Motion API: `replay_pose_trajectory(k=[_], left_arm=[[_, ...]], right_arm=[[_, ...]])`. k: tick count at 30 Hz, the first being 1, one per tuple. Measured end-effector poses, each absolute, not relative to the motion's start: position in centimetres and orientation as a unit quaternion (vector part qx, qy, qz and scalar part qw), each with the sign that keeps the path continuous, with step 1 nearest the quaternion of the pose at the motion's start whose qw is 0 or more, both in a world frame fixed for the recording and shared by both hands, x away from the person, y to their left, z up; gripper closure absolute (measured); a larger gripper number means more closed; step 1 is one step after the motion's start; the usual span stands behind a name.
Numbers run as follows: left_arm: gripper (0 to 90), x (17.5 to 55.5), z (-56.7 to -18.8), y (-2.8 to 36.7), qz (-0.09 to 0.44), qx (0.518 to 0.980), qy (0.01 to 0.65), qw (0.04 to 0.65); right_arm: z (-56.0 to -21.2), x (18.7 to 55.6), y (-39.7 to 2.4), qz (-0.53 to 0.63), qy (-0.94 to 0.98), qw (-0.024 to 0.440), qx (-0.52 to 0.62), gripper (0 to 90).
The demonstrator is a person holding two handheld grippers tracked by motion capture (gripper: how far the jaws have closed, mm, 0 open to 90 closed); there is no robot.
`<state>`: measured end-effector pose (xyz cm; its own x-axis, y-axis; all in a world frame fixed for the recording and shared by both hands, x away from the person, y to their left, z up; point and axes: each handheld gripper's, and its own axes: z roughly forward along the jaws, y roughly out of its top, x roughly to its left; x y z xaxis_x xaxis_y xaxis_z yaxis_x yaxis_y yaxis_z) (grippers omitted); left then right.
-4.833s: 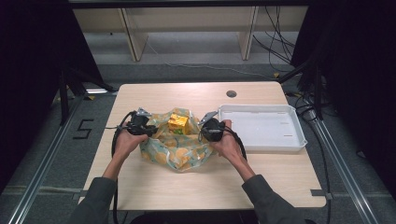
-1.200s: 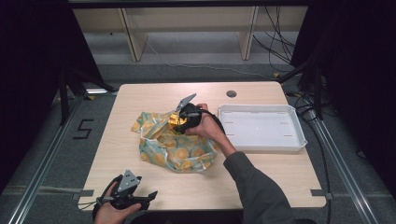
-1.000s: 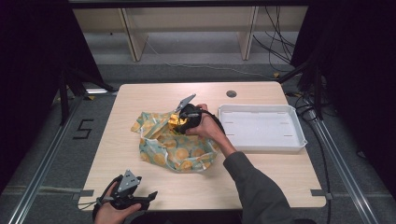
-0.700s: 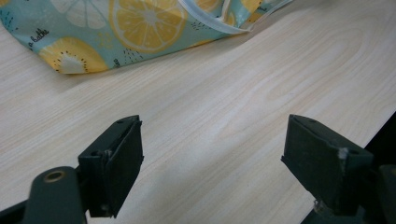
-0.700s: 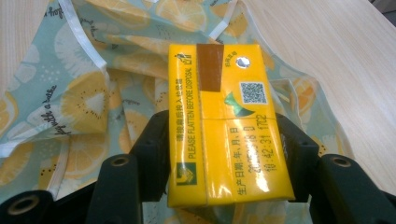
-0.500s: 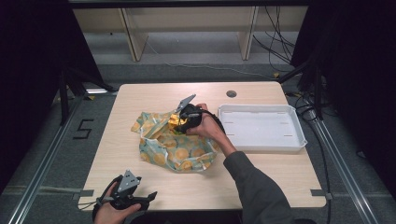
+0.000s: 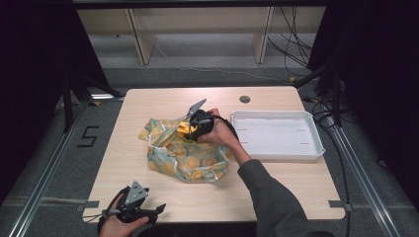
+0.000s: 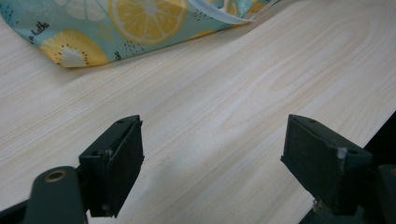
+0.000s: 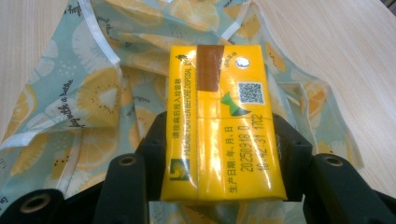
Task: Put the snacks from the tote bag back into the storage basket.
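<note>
Since the earliest frame the left hand has come off the bag and back to the near table edge, while the right has lifted a pack out of it; over the last second both hands hold their places, and the right gripper's [image 7: 190, 129] jaws have just been closing on that pack.

Right gripper — its two black jaws sit against the long sides of a glossy yellow rectangular packet with a brown strip, printed text and a small square code [image 9: 223, 121]. In the right gripper view the pads [image 9: 156, 154] press the packet's flanks, so it is clamped, held flat side up above the cloth. In the high view the right forearm, in a grey sleeve, reaches diagonally from the bottom edge towards the table's middle, wrist bent, hand wrapped round the gripper body, its grey plate tilted up and away.

Below lies the crumpled pale-green fabric bag printed with lemon and kiwi slices [image 7: 185, 155], mouth open, flat on the light wooden table [image 7: 276, 190].

Left gripper [image 7: 148, 213] — at the near left edge of the table, held low in the hand, jaws wide apart over bare wood, bag edge beyond them.

A white shallow plastic tray [image 7: 316, 140] sits to the right of the bag, just apart from the right hand.
</note>
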<state>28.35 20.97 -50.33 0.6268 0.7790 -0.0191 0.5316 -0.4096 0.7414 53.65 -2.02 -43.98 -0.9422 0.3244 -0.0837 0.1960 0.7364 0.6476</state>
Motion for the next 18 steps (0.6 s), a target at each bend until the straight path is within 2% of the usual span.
replay_pose_trajectory(k=[10, 18], left_arm=[[19.6, 28.2, -50.3, 20.8, 0.166, 0.823, 0.393, 0.374], [19.6, 28.3, -50.3, 21.0, 0.171, 0.827, 0.384, 0.374]], right_arm=[[-42.9, 52.5, -0.5, 0.317, 0.933, 0.113, 0.128, 51.2], [-40.3, 52.0, -0.2, 0.332, 0.928, 0.120, 0.121, 51.4]])
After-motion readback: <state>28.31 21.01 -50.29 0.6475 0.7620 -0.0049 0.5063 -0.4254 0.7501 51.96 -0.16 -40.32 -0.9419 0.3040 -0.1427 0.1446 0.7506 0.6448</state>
